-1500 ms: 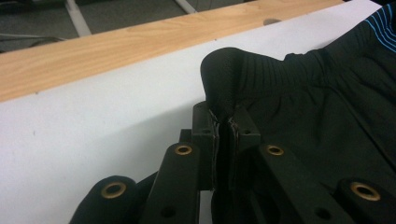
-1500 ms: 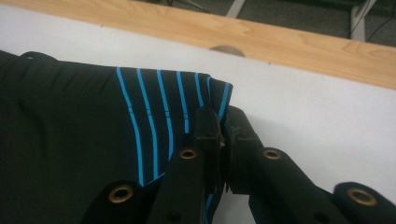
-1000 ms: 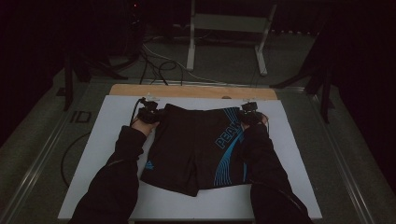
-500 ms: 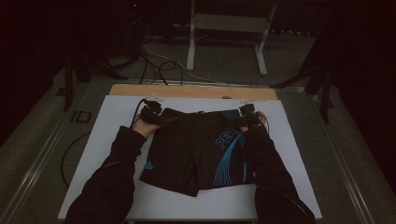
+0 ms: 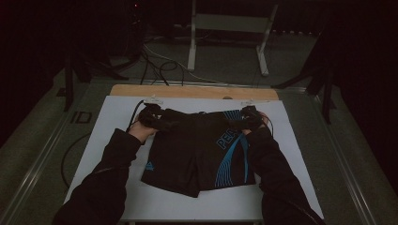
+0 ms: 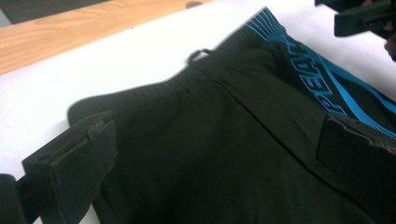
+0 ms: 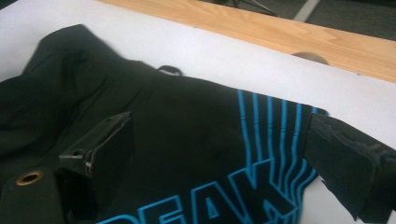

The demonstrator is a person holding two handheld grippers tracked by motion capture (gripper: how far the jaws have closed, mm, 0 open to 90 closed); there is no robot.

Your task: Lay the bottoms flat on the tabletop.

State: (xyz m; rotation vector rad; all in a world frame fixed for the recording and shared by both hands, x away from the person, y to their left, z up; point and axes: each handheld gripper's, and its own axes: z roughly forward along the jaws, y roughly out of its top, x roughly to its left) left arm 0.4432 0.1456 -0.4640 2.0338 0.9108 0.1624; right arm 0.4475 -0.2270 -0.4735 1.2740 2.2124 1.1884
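Observation:
Black shorts [image 5: 197, 150] with blue stripes and blue lettering lie flat on the white sheet [image 5: 117, 126], waistband at the far side. My left gripper [image 5: 154, 117] hovers at the waistband's left corner and my right gripper [image 5: 248, 117] at its right corner. In the left gripper view the jaws [image 6: 217, 126] stand wide apart above the black cloth [image 6: 224, 140], not pressing it. The right gripper's jaws [image 7: 219, 126] are spread the same way over the striped corner [image 7: 261, 121]. Both pairs of jaws have just been opening, and the cloth lies under them, not gripped.
The white sheet covers a wooden table whose far edge [image 5: 192, 91] shows bare. Beyond it on the floor stand a metal frame [image 5: 225, 28] and loose cables [image 5: 155, 61]. Dark stands flank the table on both sides.
Both hands have lifted a little off the waistband corners and let them go. The shorts stay spread on the sheet.

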